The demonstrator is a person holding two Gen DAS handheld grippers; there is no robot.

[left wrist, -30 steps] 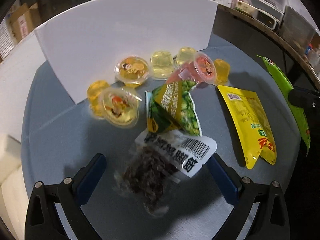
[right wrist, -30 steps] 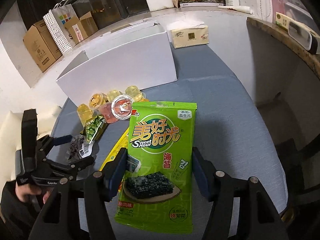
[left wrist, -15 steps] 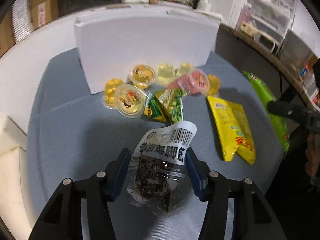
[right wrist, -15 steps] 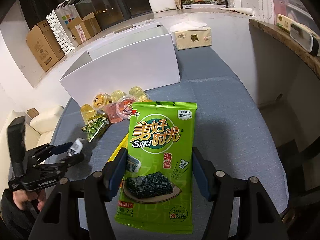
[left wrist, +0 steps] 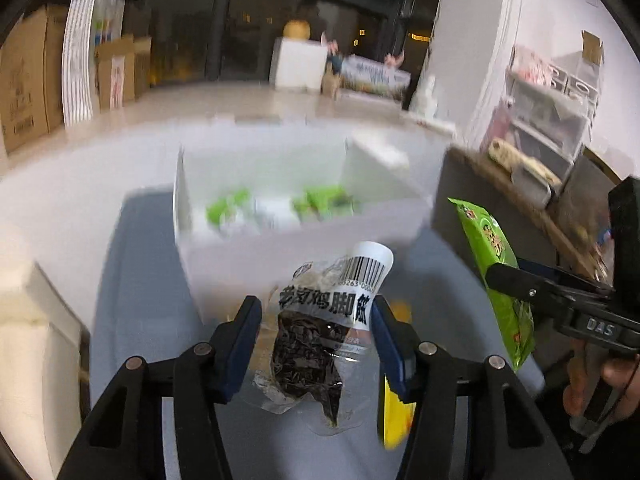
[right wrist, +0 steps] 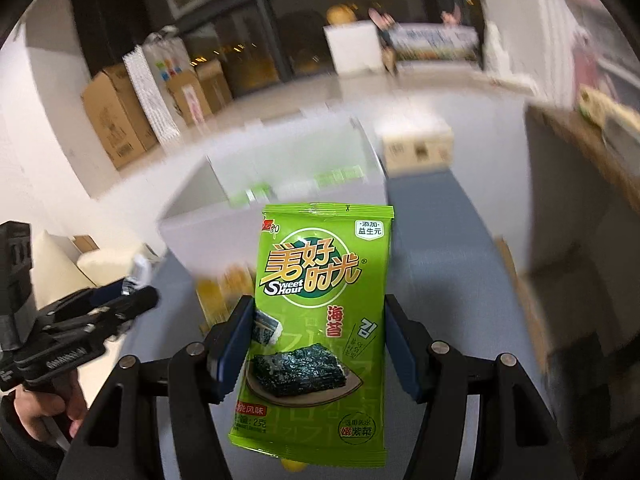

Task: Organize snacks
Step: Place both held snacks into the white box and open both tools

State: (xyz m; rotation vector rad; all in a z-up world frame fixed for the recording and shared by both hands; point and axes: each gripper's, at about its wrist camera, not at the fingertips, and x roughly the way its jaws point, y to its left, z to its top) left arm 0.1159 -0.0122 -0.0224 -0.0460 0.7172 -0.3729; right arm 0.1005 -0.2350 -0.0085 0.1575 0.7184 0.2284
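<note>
My left gripper (left wrist: 316,316) is shut on a clear packet of dark snack with a barcode label (left wrist: 320,332), held in the air in front of the open white box (left wrist: 288,248). My right gripper (right wrist: 320,320) is shut on a green seaweed packet (right wrist: 320,320), also lifted and facing the white box (right wrist: 224,224). The seaweed packet (left wrist: 496,272) and right gripper show at the right of the left wrist view. Green packets (left wrist: 324,200) lie blurred inside the box. The left gripper shows at the left of the right wrist view (right wrist: 132,296).
A yellow packet (left wrist: 392,416) and blurred yellow jelly cups (right wrist: 224,288) lie on the blue-grey table (left wrist: 140,280) below. Cardboard boxes (right wrist: 116,120) stand on the floor behind. A tissue box (right wrist: 416,148) sits past the white box. A dark cabinet (left wrist: 500,208) stands right.
Both grippers have risen and tilted up with their packets, so the white box's open top and the room now show. The table snacks have dropped mostly out of view.
</note>
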